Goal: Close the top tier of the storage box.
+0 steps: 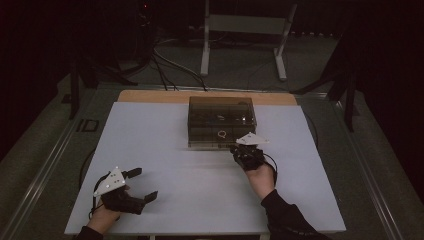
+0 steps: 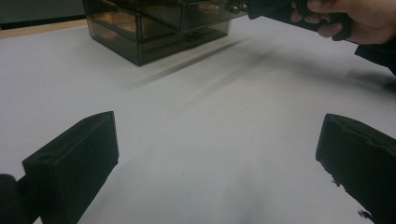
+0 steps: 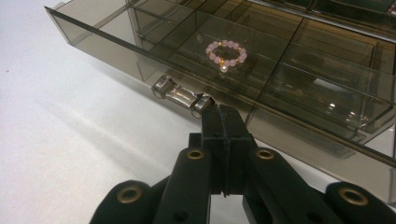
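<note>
- The right gripper (image 3: 219,108), jaws pressed together, is touching the clear handle (image 3: 182,95) of the smoky drawer box (image 1: 222,121) at twelve o'clock.
- A pink bead bracelet (image 3: 226,52) is lying in the open drawer (image 3: 261,70).
- The left gripper (image 1: 141,184) is resting wide open at seven o'clock, holding nothing.

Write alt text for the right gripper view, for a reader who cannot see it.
The right gripper, jaws pressed together, sits at one end of the clear handle of a smoky transparent drawer on a white table. A pink bead bracelet lies in one of its compartments.
</note>
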Available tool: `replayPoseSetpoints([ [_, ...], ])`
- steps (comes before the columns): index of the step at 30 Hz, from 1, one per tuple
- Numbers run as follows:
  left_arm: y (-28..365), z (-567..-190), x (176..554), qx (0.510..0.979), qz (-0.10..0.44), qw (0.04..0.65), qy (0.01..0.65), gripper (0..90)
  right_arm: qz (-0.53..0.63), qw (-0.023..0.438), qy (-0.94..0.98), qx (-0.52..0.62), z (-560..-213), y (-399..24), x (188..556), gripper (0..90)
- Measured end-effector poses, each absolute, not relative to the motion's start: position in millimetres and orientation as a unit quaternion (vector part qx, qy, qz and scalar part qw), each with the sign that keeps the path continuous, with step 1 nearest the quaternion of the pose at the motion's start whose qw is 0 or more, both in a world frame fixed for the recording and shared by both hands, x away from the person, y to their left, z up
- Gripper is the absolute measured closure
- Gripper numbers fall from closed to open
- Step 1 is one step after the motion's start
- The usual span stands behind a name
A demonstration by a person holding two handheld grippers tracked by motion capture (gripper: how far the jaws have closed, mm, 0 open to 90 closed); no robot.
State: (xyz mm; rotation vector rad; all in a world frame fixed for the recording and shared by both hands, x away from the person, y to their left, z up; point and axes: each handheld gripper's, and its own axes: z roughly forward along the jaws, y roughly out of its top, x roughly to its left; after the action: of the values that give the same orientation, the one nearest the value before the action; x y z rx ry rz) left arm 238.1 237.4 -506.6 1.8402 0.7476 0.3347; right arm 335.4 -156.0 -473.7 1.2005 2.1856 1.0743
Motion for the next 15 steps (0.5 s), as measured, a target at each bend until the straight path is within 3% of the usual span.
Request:
replayPoseSetpoints([
  [15, 237.8, -506.3, 238.2, 0.770, 0.140, 0.536, 0.316, 0.0, 0.385, 0.214, 0.786, 0.434, -472.6, -153.9, 342.0, 90.0],
])
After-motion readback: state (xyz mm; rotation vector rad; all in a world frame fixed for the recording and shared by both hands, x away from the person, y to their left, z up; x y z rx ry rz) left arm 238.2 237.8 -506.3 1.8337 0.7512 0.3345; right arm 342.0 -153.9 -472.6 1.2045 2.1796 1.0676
